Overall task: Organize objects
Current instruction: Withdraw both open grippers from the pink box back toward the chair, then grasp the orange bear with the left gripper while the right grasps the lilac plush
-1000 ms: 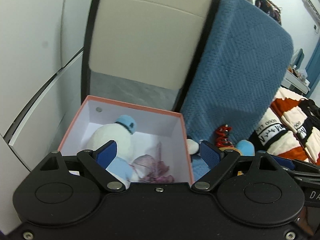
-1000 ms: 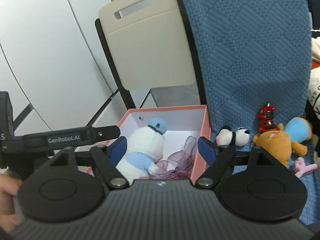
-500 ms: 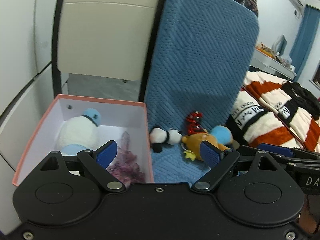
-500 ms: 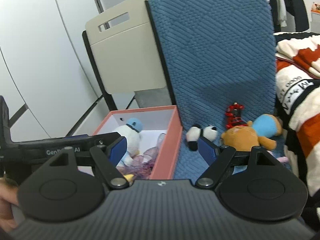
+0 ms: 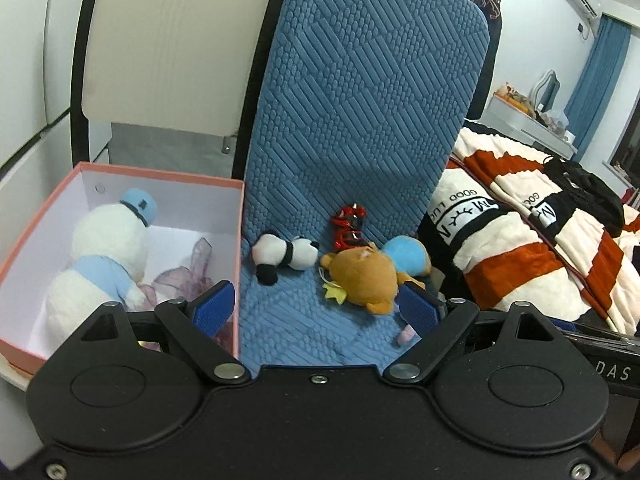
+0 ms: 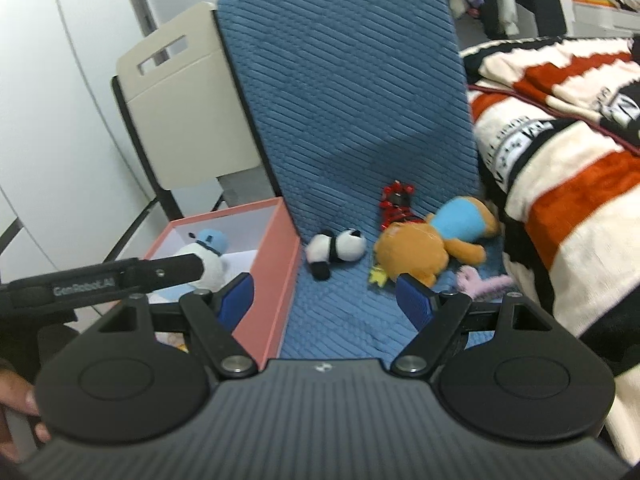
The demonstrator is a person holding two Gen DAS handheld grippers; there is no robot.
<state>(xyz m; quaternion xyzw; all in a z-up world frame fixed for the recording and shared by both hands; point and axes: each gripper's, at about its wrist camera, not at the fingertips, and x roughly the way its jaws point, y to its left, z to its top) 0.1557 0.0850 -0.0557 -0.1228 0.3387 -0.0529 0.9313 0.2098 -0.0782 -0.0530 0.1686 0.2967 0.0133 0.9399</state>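
A pink box (image 5: 36,216) (image 6: 276,248) holds a white plush with a blue cap (image 5: 104,248) (image 6: 208,248) and a purple gauzy item (image 5: 192,272). On the blue cushioned seat (image 5: 304,320) (image 6: 340,312) lie a panda plush (image 5: 284,258) (image 6: 336,248), an orange bear with a blue top (image 5: 364,276) (image 6: 420,252), a red beaded charm (image 5: 348,228) (image 6: 396,204) and a small pink toy (image 6: 480,282). My left gripper (image 5: 316,312) is open and empty above the seat's front. My right gripper (image 6: 328,300) is open and empty, short of the panda.
A beige chair back (image 5: 168,40) (image 6: 180,100) stands behind the box. A striped orange, white and black blanket (image 5: 540,232) (image 6: 560,140) lies to the right of the seat. The left gripper's body (image 6: 100,280) crosses the right wrist view at left.
Both grippers have swung right, away from the box and toward the seat with the loose toys. Both stay open and empty.
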